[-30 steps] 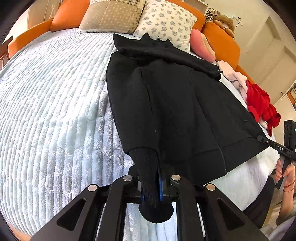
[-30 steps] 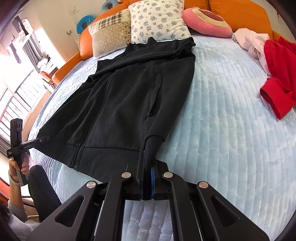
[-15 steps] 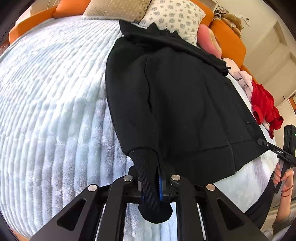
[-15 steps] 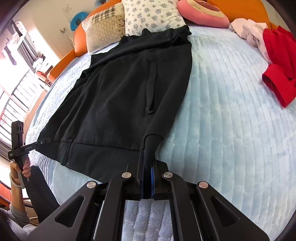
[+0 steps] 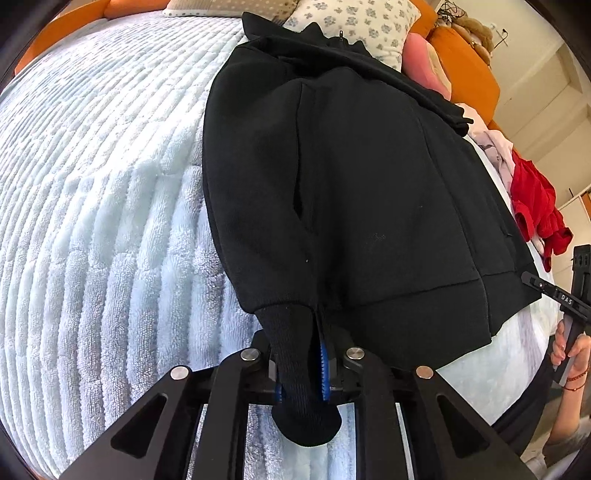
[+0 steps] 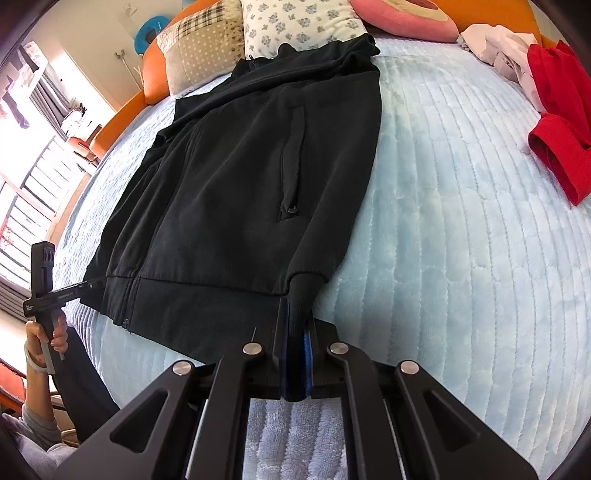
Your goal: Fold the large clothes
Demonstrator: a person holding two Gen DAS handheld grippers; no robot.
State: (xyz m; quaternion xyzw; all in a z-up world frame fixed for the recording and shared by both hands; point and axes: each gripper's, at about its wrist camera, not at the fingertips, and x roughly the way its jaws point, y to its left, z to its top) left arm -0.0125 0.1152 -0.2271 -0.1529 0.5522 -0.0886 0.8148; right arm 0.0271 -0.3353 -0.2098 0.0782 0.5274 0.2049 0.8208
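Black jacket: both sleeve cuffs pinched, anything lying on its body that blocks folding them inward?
Nothing visible does. The black jacket lies flat and bare on the bedspread; the red garment sits apart, near the bed's far edge.

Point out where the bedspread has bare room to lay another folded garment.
Free: the pale blue ribbed bedspread between the black zip jacket and the red garment, and the wide stretch on the jacket's other side. Crowded: the head end with pillows and the corner heap of clothes.
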